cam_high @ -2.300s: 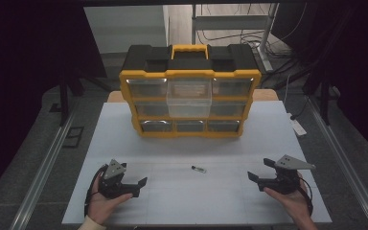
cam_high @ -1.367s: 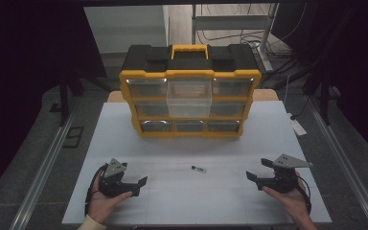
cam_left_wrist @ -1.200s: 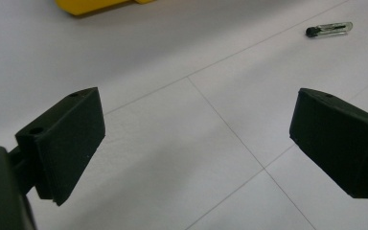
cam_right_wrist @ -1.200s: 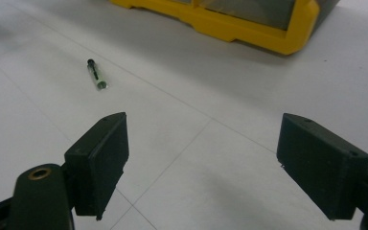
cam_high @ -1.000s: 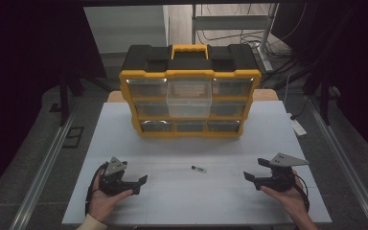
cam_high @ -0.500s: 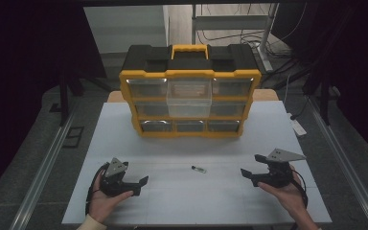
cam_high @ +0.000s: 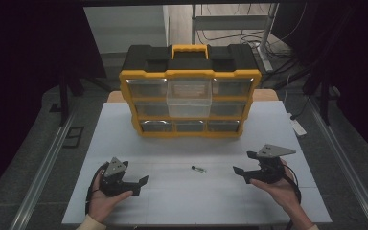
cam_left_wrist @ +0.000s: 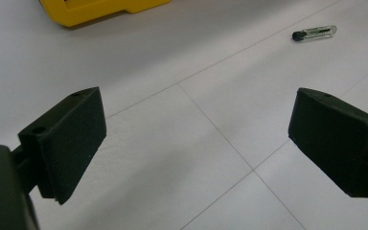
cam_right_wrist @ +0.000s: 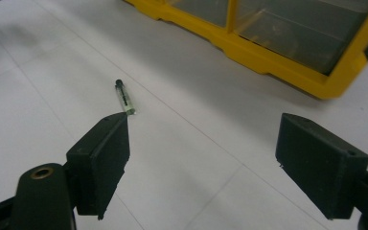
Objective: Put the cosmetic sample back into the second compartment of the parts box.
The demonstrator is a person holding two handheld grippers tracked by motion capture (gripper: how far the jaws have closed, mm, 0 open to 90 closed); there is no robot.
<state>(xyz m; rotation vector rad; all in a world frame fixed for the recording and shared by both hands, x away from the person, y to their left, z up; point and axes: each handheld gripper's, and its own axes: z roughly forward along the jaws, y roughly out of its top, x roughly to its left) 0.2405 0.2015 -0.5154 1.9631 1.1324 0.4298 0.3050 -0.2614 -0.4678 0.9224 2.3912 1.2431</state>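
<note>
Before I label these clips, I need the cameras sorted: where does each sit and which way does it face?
High view: above the person's side, looking forward and down on the table; both hands show.
Left gripper view: on the left gripper, facing the small tube; open jaws show.
Right gripper view: on the right gripper, likewise.
Shared: tube, yellow drawer box.

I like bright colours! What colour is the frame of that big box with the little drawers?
Yellow. The drawer box has a yellow frame and handle and a black top; the high view shows it best.

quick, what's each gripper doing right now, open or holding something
Left gripper: open, holding nothing.
Right gripper: open, holding nothing; small clear tube with black cap lies untouched on the white table.
</note>
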